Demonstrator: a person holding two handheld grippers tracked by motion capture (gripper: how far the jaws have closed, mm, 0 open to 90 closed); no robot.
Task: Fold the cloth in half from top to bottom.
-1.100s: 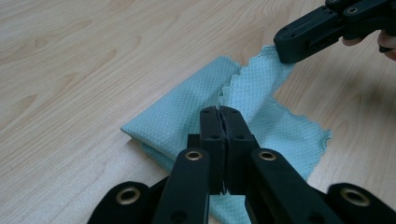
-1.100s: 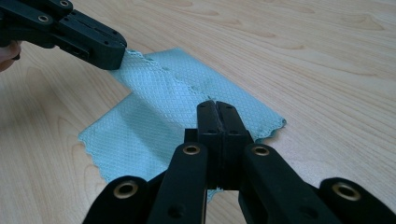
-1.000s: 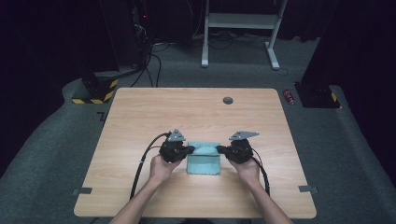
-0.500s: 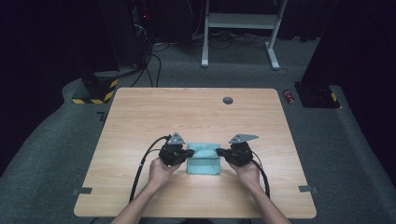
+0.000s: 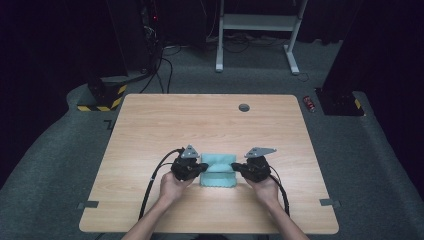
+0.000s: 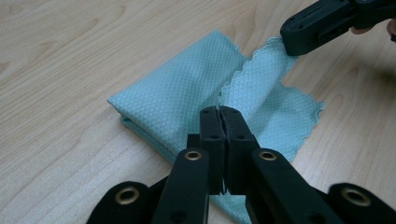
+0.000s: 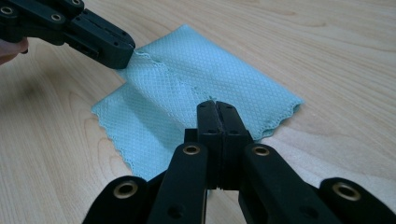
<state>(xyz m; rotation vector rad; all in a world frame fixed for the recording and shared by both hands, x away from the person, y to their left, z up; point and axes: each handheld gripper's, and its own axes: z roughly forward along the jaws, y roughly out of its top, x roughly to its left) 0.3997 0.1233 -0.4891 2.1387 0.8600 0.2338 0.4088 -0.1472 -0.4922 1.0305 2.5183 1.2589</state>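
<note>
Blue cloth (image 5: 218,170) lying folded on the wooden bench (image 5: 200,120), near the front edge, between both hands. Left tongs (image 6: 219,111) squeezed tight on the cloth's wavy edge at one side, lifting that layer a little. Right tongs (image 7: 217,106) squeezed tight on the same edge at the other side. Small dark round thing (image 5: 244,107) far back on the bench, well apart from the cloth.

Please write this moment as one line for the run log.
work: folding cloth | left gripper: shut on teal cloth edge | right gripper: shut on opposite edge | cloth: partly folded on wooden table
</note>
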